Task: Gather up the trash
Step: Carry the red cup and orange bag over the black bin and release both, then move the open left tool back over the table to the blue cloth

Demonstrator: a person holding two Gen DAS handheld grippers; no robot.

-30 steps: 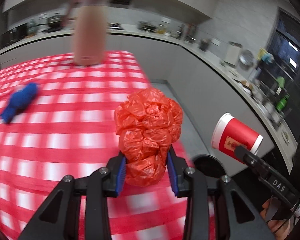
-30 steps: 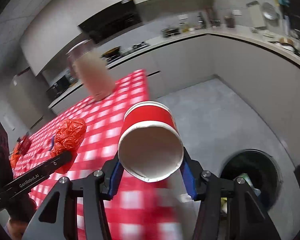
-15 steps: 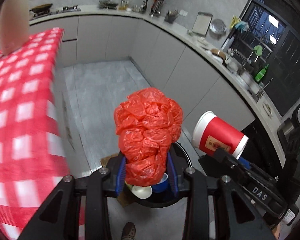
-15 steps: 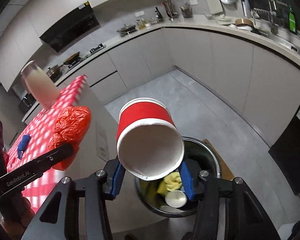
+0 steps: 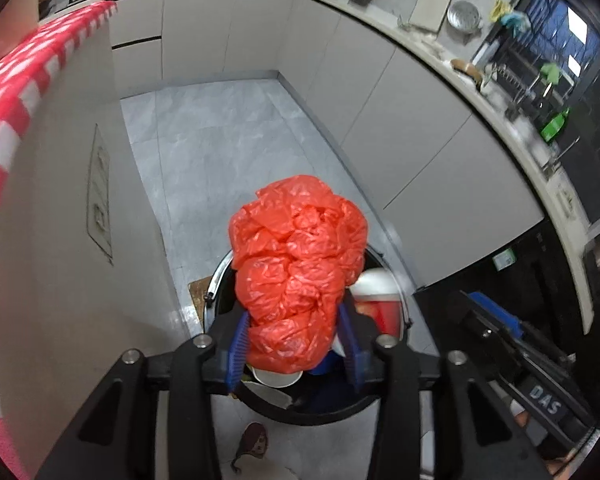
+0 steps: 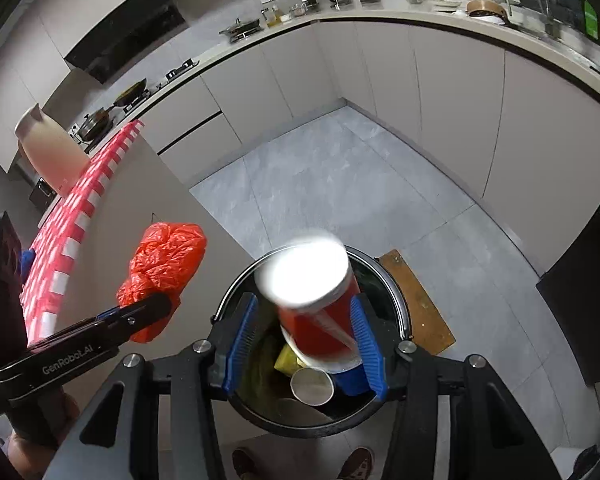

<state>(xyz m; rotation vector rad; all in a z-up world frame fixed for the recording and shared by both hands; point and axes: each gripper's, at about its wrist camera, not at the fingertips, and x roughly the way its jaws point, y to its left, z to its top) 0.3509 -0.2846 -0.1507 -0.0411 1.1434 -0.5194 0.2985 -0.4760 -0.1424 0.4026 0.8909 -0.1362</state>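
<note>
My left gripper [image 5: 294,340] is shut on a crumpled red plastic bag [image 5: 296,264] and holds it above the round black trash bin [image 5: 216,292] on the floor. The bag also shows in the right wrist view [image 6: 164,264]. My right gripper [image 6: 304,340] is open over the same bin [image 6: 396,304]. A red paper cup [image 6: 316,312], blurred, is between its blue pads, loose and falling into the bin. The cup also shows in the left wrist view [image 5: 380,300]. The bin holds cups and yellow scraps.
The table with the red checked cloth [image 5: 4,120] is at the left, its grey side panel [image 5: 60,240] next to the bin. A pink jug [image 6: 48,148] stands on it. Grey cabinets [image 6: 420,100] curve around the tiled floor [image 5: 228,148]. A person's shoes [image 6: 356,460] are below the bin.
Both grippers have swung from over the table to above the bin. My right gripper has opened and let the red cup go. My left gripper still holds the bag.
</note>
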